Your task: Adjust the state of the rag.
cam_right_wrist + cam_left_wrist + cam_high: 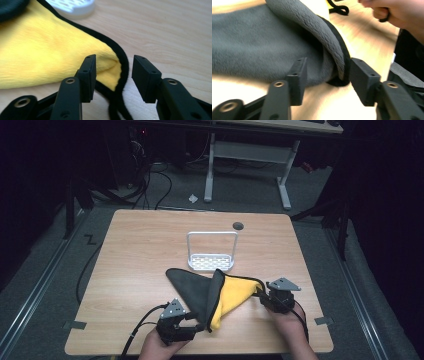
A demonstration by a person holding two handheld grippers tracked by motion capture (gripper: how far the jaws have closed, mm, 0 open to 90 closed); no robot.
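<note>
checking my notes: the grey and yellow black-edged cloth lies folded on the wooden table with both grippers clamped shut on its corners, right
Not quite. Both grippers are open, not clamped. The left gripper view shows its jaws spread around a fold of the grey and yellow black-edged cloth; the right gripper view shows the same at a yellow corner. The cloth does lie folded on the wooden table.

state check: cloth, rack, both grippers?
cloth: partly folded on the table, grey flap raised over the yellow side
rack: upright behind the cloth, handle up, nothing in it
left gripper: open, jaws astride the cloth's near corner
right gripper: open, jaws astride the cloth's black-edged yellow corner
</note>
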